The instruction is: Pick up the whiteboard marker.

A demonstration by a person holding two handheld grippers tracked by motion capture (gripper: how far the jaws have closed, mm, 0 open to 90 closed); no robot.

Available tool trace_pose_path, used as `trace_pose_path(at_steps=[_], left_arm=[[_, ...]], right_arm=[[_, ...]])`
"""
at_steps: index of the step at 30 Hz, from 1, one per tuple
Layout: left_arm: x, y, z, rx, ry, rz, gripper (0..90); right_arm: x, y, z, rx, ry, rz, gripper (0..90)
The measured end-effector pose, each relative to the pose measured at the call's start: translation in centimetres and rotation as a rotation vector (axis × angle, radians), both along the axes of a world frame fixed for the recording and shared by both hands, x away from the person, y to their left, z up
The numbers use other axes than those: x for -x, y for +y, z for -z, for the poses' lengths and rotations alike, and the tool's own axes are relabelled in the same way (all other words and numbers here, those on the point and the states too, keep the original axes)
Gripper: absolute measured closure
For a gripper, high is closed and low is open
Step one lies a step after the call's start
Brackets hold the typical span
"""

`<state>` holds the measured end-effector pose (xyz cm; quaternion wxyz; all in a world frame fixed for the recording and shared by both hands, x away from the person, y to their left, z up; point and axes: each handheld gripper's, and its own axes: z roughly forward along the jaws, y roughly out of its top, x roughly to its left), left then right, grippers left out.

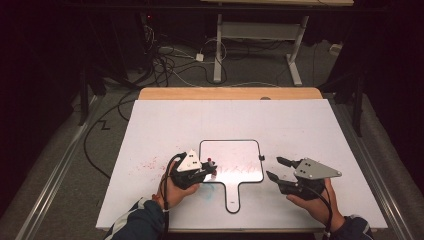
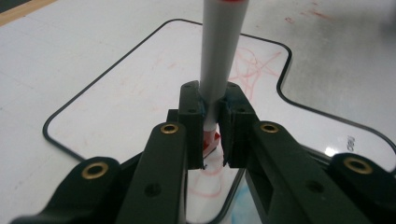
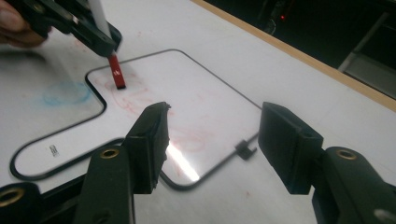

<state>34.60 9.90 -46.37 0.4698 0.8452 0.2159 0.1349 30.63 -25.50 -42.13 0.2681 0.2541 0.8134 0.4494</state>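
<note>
Whiteboard [image 1: 235, 155] of paddle shape, black-edged with a short handle pointing toward the person, is found lying flat near the middle of the desk [image 1: 165, 120]. Red scribbles are seen across the board's face, and a faint blue smear [image 3: 65, 92] is noted on the desk sheet just beside the handle. Red specks are noted on the sheet left of the board.

A grey-barrelled marker [image 2: 219, 56] is held upright in the left tool [image 1: 207, 172], whose jaws are clenched on its lower barrel; its red tip [image 3: 117, 74] is set against the board near the left edge. The left hand [image 1: 172, 190] is wrapped around the tool body from below.

The right tool [image 1: 276, 169] is held just off the board's right edge, jaws spread apart and grasping nothing, supported by the right hand [image 1: 315, 202]. A small black clip [image 3: 245, 149] is seen on the board's right rim.

Beyond the desk, a dim room is observed, with cables [image 1: 170, 62] on the floor and a white frame [image 1: 260, 35].
</note>
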Motion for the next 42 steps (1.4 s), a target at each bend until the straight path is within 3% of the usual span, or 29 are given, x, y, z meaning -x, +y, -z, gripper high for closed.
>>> trace_pose_path(at_steps=[5,7,11,12,15,19,20,24,28,32,36,39,42], left_arm=[[0.3,1.0,0.3,0.001,0.024,-0.025,78.8],[0.0,0.5,0.2,-0.001,0.029,-0.025,78.8],[-0.6,-2.1,-0.4,-0.043,0.029,0.034,78.8],[-0.9,-3.5,-0.7,-0.056,0.037,0.065,78.8],[-1.1,-4.8,-0.9,-0.079,0.033,0.087,78.8],[-1.4,-7.9,-1.5,-0.127,0.031,0.143,78.8],[-1.6,-8.9,-1.7,-0.131,0.045,0.172,78.8],[-1.5,-11.6,-2.3,-0.184,0.04,0.186,78.8],[-2.2,-11.7,-2.9,-0.237,0.057,0.151,78.8],[-3.0,-9.8,-3.3,-0.272,0.092,0.106,78.8],[-3.0,-8.5,-3.2,-0.253,0.119,0.104,78.8],[-2.4,-9.3,-3.1,-0.248,0.111,0.133,78.8],[-2.0,-11.1,-2.9,-0.239,0.086,0.162,78.8]], right_arm=[[0.1,-1.3,0.5,0.001,0.03,0.023,42.6],[0.0,-1.6,0.7,0.003,0.04,0.03,42.6],[-0.3,-1.5,0.7,-0.008,0.049,0.032,42.4],[-0.4,-1.4,0.7,-0.017,0.055,0.03,41.9],[-0.4,-1.3,0.7,-0.003,0.059,0.029,41.6],[-0.7,-1.4,0.9,0.006,0.073,0.029,40.8],[-0.7,-1.4,0.9,0.006,0.073,0.029,40.8],[-0.8,-1.6,1.0,0.012,0.087,0.048,40.7],[-0.9,-1.9,1.1,0.038,0.096,0.077,40.6],[-0.9,-2.2,1.0,0.058,0.093,0.093,40.1],[-1.0,-2.4,0.8,0.053,0.087,0.111,39.1],[-1.0,-2.4,0.7,0.036,0.083,0.113,38.0],[-1.3,-2.3,0.6,0.036,0.075,0.115,36.8]])
